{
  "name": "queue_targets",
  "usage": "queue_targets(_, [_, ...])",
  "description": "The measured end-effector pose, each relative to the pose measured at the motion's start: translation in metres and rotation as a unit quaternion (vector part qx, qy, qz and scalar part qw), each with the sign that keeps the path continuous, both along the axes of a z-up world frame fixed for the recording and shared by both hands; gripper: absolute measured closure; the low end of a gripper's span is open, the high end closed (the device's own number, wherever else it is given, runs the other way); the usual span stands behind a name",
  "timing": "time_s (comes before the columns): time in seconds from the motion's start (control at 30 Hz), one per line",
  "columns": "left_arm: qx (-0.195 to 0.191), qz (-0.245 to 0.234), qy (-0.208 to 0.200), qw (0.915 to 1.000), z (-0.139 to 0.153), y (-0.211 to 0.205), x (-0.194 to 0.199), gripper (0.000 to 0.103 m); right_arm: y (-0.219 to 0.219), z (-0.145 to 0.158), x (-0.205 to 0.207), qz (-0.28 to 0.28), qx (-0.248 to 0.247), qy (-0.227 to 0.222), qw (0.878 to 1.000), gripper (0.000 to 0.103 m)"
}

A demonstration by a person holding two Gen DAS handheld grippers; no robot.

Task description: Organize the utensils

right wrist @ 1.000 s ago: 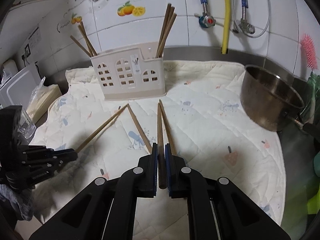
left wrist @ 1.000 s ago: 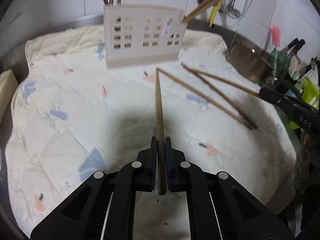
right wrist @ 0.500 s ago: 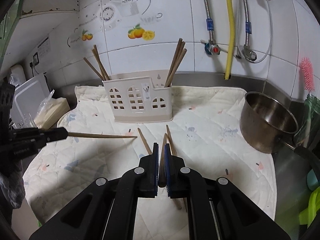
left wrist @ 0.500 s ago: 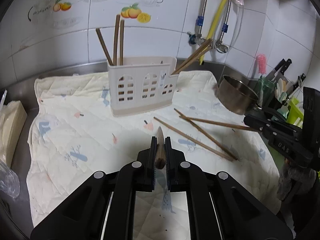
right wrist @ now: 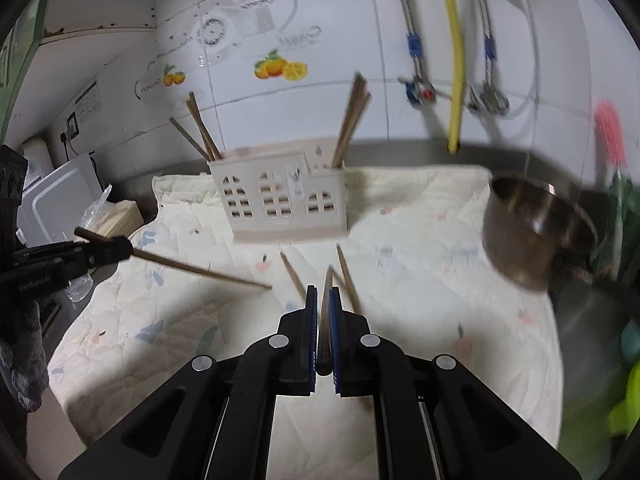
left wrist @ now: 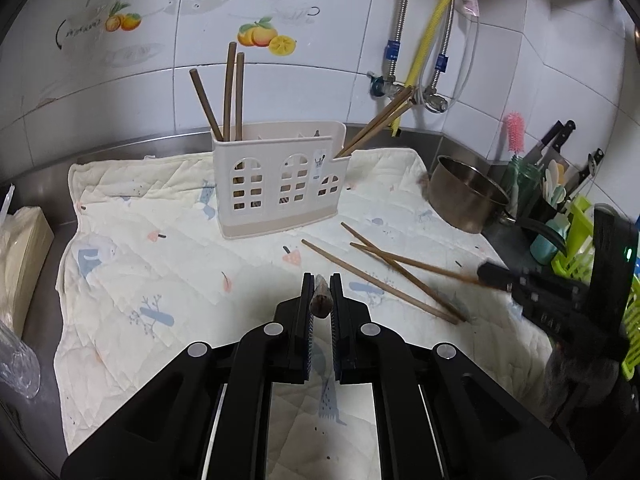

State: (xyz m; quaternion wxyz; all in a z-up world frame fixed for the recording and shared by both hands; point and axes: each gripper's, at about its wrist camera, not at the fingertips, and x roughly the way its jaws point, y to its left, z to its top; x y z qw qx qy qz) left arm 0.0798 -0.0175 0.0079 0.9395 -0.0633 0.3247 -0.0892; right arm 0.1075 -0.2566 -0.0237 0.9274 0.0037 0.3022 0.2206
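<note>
A cream utensil holder (left wrist: 280, 188) (right wrist: 280, 206) with window cut-outs stands on the quilted mat, with brown chopsticks in its left and right compartments. My left gripper (left wrist: 321, 300) is shut on a chopstick (left wrist: 321, 298), seen end-on, held above the mat; from the right wrist view it (right wrist: 102, 252) holds that chopstick (right wrist: 200, 272) pointing right. My right gripper (right wrist: 324, 308) is shut on another chopstick (right wrist: 327, 288), lifted off the mat; in the left wrist view it (left wrist: 492, 276) holds that stick (left wrist: 412, 262). Two loose chopsticks (left wrist: 376, 280) lie on the mat.
A steel pot (left wrist: 464, 200) (right wrist: 536, 232) sits at the mat's right edge. Knives, a pink brush and a green rack (left wrist: 580, 216) crowd the far right. A tissue pack (left wrist: 20, 248) lies left. Pipes and a yellow hose (left wrist: 428, 40) hang on the tiled wall.
Both grippers have lifted and tilted back with their chopsticks. The left chopstick rose from the mat to level; the right one came up off the mat.
</note>
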Motion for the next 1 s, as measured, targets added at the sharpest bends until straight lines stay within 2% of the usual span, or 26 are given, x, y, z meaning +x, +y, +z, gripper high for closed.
queue_targets(0.2, [0.0, -0.001, -0.003, 1.0, 0.0, -0.002, 0.0, 0.097, -0.014, -0.044, -0.015, -0.022, 0.029, 0.051, 0.998, 0.099])
queue_targets(0.33, [0.001, -0.001, -0.002, 1.0, 0.0, -0.002, 0.0, 0.097, -0.011, -0.063, -0.02, -0.022, 0.023, 0.073, 0.997, 0.097])
queue_targets(0.37, [0.0, -0.001, -0.002, 1.0, 0.0, -0.002, 0.0, 0.097, -0.01, -0.065, -0.022, -0.02, 0.016, 0.073, 0.997, 0.093])
queue_targets(0.4, [0.0, 0.0, -0.002, 1.0, 0.0, -0.002, 0.0, 0.097, -0.01, -0.067, -0.023, -0.02, 0.012, 0.072, 0.997, 0.084])
queue_targets(0.43, [-0.001, 0.0, -0.001, 1.0, -0.001, -0.002, -0.001, 0.097, -0.01, -0.067, -0.024, -0.021, 0.009, 0.072, 0.997, 0.083])
queue_targets(0.53, [0.0, -0.001, -0.002, 1.0, -0.001, -0.003, -0.001, 0.097, -0.005, -0.069, -0.024, -0.028, -0.027, 0.059, 0.997, 0.082])
queue_targets(0.63, [0.0, -0.001, -0.001, 1.0, -0.001, -0.003, -0.001, 0.097, -0.003, -0.078, -0.019, -0.026, -0.043, 0.069, 0.996, 0.082])
queue_targets(0.8, [0.0, -0.001, -0.001, 1.0, 0.0, -0.002, 0.0, 0.097, -0.013, -0.077, -0.017, -0.042, -0.025, 0.067, 0.997, 0.082])
queue_targets(1.0, [0.002, -0.003, -0.001, 1.0, -0.001, -0.002, 0.001, 0.097, -0.018, -0.078, -0.016, -0.049, -0.042, 0.065, 0.996, 0.082])
